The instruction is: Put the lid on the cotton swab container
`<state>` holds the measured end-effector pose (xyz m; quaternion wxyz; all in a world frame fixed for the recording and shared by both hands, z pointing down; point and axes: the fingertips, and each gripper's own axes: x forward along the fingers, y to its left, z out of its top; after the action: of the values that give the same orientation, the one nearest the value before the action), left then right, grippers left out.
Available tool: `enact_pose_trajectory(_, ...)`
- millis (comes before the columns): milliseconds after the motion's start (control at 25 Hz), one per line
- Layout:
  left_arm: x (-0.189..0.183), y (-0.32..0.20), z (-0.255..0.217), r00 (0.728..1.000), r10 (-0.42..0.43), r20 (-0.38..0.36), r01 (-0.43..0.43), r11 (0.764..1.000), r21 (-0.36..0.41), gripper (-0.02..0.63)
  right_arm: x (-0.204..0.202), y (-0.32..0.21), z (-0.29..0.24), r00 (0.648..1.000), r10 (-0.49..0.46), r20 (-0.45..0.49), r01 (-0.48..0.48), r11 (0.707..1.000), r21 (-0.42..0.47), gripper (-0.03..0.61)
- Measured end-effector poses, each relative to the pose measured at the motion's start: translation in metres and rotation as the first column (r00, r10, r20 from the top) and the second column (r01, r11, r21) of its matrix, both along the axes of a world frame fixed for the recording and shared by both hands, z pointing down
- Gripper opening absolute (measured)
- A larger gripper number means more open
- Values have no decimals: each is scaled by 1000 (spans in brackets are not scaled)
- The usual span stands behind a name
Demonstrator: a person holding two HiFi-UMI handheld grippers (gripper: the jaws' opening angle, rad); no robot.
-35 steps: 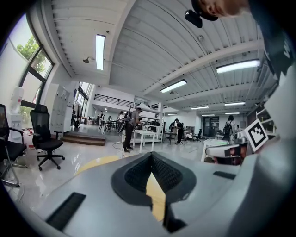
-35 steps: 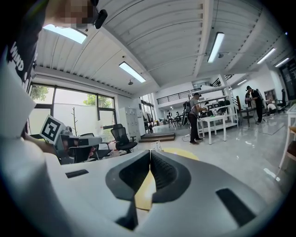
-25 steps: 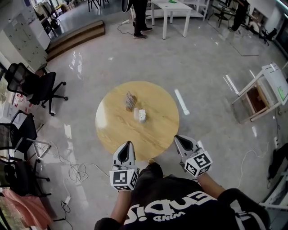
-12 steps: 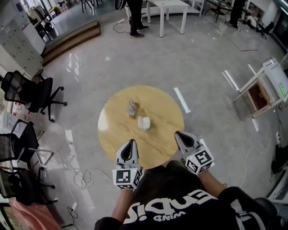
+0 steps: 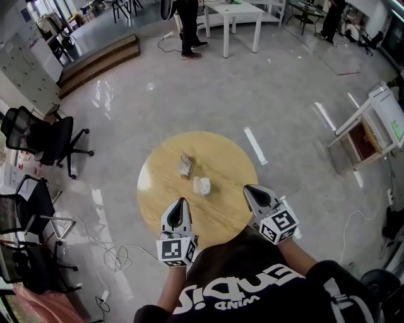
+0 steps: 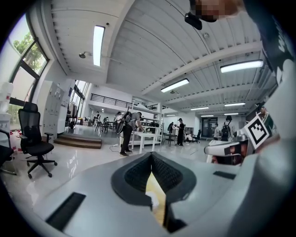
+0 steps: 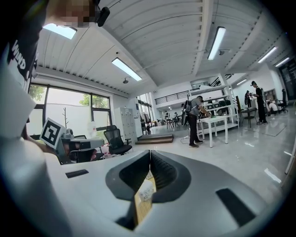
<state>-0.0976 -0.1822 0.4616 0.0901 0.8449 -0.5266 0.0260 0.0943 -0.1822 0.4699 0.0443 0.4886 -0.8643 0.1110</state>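
Two small white pieces, the cotton swab container [image 5: 205, 185] and what looks like its lid [image 5: 196, 185], stand side by side near the middle of the round wooden table [image 5: 227, 208]. I cannot tell for sure which is which. My left gripper [image 5: 178, 202] hovers over the table's near edge, shut and holding nothing. My right gripper [image 5: 247, 190] hangs at the near right edge, jaws together and empty. In the right gripper view the white container [image 7: 146, 190] shows below the shut gripper [image 7: 150, 152]. In the left gripper view a white piece [image 6: 152, 200] shows below the shut gripper [image 6: 151, 155].
A small brownish packet [image 5: 185, 165] lies on the table behind the white pieces. Black office chairs [image 5: 44, 135] stand at the left, cables [image 5: 113, 252] trail on the floor, and a tipped wooden frame [image 5: 369, 129] is at the right. A person [image 5: 187, 25] stands by a white table [image 5: 237, 16] far off.
The head view has shifted, so the table and its things sit a little lower in the picture. Both grippers keep their places at the near edge, still shut.
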Motion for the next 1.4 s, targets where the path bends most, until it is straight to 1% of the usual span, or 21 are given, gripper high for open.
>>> enact_pose_trajectory(160,8,-12,3,1000,-3,-11,3,1000,-8,15,3,-17,2,1000,-24,-4,24,1000,-9,3)
enact_pose_trajectory(240,7,-18,5,1000,-1,-16,1,1000,-15,73,0,-24,4,999,-37,0,37,999,-13,3)
enact_pose_trajectory(280,6,-22,6,1000,1,-16,-2,1000,-15,119,-2,-28,4,999,-44,1,44,999,-14,3)
enact_pose_trajectory(440,8,-36,9,1000,10,-10,-10,1000,12,261,-6,-41,6,998,-64,-1,64,998,-20,3)
enact_pose_trajectory(520,8,-42,16,1000,7,-4,-7,1000,6,287,-5,-46,8,998,-69,0,69,997,-24,3)
enact_pose_trajectory(600,9,-48,27,1000,5,8,-5,1000,-16,307,-5,-51,11,997,-75,0,74,997,-27,3)
enact_pose_trajectory(840,13,-55,66,999,13,34,-10,995,-98,314,-3,-58,15,996,-89,-1,89,995,-39,3)
enact_pose_trajectory(1000,19,-56,96,997,36,65,-25,987,-161,314,-3,-61,19,995,-98,1,98,994,-49,3)
enact_pose_trajectory(1160,25,-59,124,995,51,80,-32,975,-219,314,-1,-63,18,994,-107,-1,107,993,-54,3)
enact_pose_trajectory(1280,34,-58,151,993,72,91,-45,962,-269,314,2,-63,20,994,-111,-5,111,992,-57,3)
enact_pose_trajectory(1400,42,-54,179,986,111,126,-66,947,-313,314,5,-63,20,994,-111,-10,110,992,-57,3)
